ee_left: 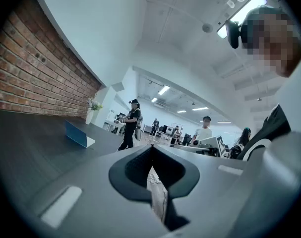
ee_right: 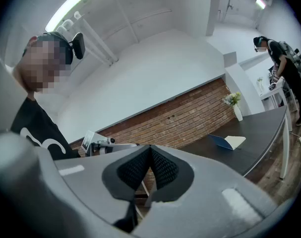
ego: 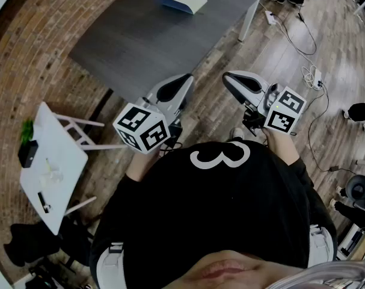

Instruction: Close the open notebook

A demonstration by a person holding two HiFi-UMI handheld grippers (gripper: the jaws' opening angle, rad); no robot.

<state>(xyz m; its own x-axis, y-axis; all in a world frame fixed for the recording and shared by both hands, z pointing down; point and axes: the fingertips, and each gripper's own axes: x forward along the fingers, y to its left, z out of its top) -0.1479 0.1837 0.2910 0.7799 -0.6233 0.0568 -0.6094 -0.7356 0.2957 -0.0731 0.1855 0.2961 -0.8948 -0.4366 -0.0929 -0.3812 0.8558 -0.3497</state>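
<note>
The open notebook [ego: 181, 2], with a blue cover and white pages, lies at the far end of a dark grey table [ego: 146, 47]. It shows small in the left gripper view [ee_left: 79, 135] and in the right gripper view [ee_right: 228, 142]. Both grippers are held close to the person's chest, well short of the table's near edge and over the wooden floor. My left gripper [ego: 186, 79] has its jaws together with nothing between them, as the left gripper view [ee_left: 151, 148] confirms. My right gripper [ego: 227, 77] is likewise shut and empty [ee_right: 150, 148].
A small white side table [ego: 62, 173] with a black box stands at the left by the brick wall. Cables [ego: 314, 77] trail over the floor at the right. A vase of flowers [ee_right: 235, 107] stands on the table's far end. People stand [ee_left: 130, 124] in the room behind.
</note>
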